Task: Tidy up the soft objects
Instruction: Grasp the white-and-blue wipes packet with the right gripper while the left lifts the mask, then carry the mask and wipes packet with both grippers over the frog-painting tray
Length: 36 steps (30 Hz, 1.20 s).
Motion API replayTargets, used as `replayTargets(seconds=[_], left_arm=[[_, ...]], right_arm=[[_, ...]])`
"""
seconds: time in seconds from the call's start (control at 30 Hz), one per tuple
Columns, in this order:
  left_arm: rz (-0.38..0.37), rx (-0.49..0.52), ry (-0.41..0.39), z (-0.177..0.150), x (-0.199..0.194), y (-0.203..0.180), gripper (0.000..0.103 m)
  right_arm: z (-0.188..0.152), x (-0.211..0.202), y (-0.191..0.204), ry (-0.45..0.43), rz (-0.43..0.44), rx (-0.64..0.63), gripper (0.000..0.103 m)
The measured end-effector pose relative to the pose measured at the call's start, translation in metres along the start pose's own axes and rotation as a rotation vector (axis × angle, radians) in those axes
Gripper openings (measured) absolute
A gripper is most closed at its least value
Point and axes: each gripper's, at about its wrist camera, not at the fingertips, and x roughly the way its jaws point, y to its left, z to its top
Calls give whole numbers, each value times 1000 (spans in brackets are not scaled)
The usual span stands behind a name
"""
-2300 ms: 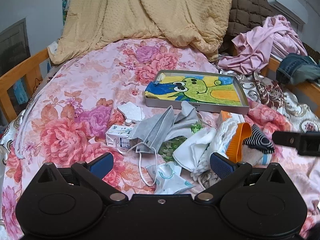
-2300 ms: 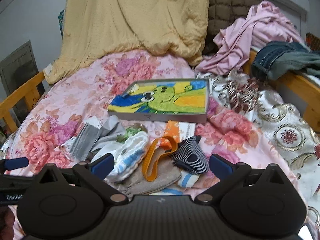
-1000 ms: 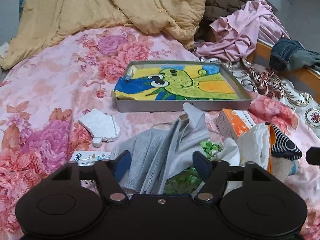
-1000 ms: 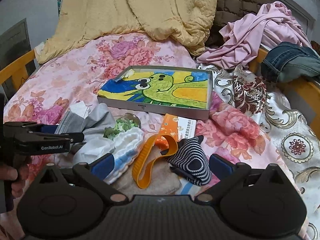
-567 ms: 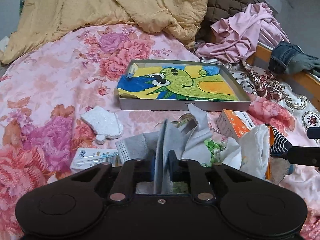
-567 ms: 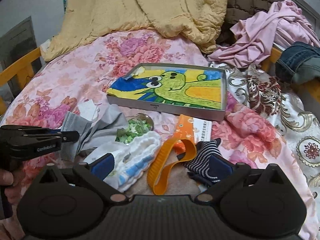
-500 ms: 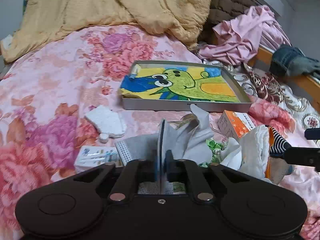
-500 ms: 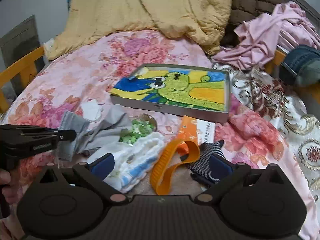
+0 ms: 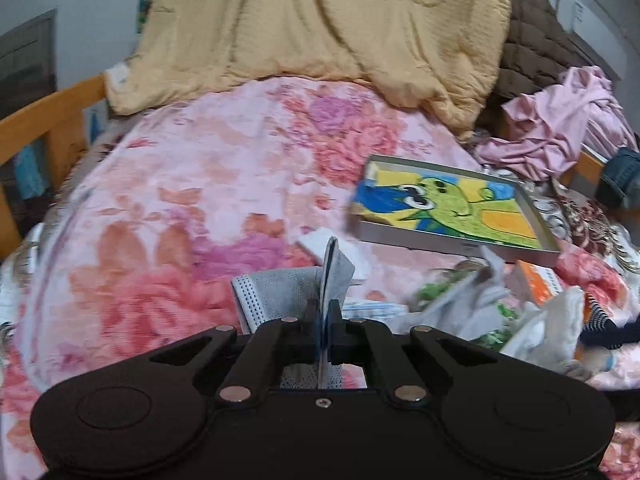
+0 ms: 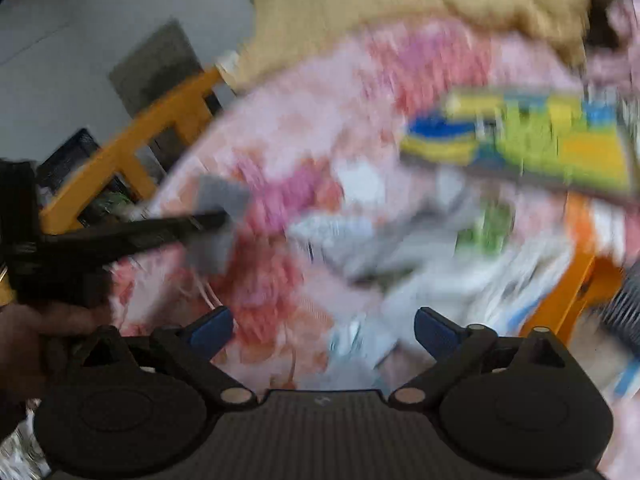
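Note:
My left gripper (image 9: 325, 316) is shut on a grey face mask (image 9: 280, 292), which hangs folded from the pads above the floral bedspread (image 9: 180, 208), left of the pile. In the blurred right wrist view the same left gripper (image 10: 216, 216) reaches in from the left with the grey mask (image 10: 218, 196) in its tips. My right gripper (image 10: 324, 328) stands wide over the bedspread; its jaws are closing and nothing lies between them. The pile holds a white cloth (image 9: 552, 320), a striped sock (image 9: 598, 316) and an orange band (image 10: 576, 280).
A shallow tray with a green dinosaur picture (image 9: 452, 212) lies behind the pile. A yellow blanket (image 9: 320, 32) is heaped at the bed's head, pink clothes (image 9: 560, 132) at the right. A wooden bed rail (image 9: 44, 120) runs along the left side.
The left gripper closed on the grey mask, lifted it and carried it left, away from the pile. The right gripper swung left and tilted down; its view is now blurred.

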Motion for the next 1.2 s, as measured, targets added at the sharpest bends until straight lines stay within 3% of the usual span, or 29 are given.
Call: replayTargets(seconds=[0.03,0.1,0.3,0.4,0.47,0.53,0.67,0.93,1.2], left_arm=[[6,-2,0,0,-2,3,2],[15,3,-1,-1,-5,7,2],[24,4,3,-5,-13,10,2],[24,-2,11,-7,-13,10,2],[20,-2,17,-9,-12,9,2],[15,0,22,-10,-11,7,2],[-1,0,40,-16,-6,0,2],[-42,-4,52,-20,-7,-21,2],[-124,30,38,-8,-4,-69,2]], right_arm=[[-2,11,0,40,-29,16,90],[-5,32,3,110,-65,35,89],[-12,58,16,127,-176,4,83],[-13,68,16,136,-218,-1,73],[-14,73,11,162,-231,16,57],[-18,76,6,196,-243,25,47],[-20,61,3,159,-224,37,36],[1,4,-3,57,-149,102,35],[20,-47,-27,-68,-199,163,35]])
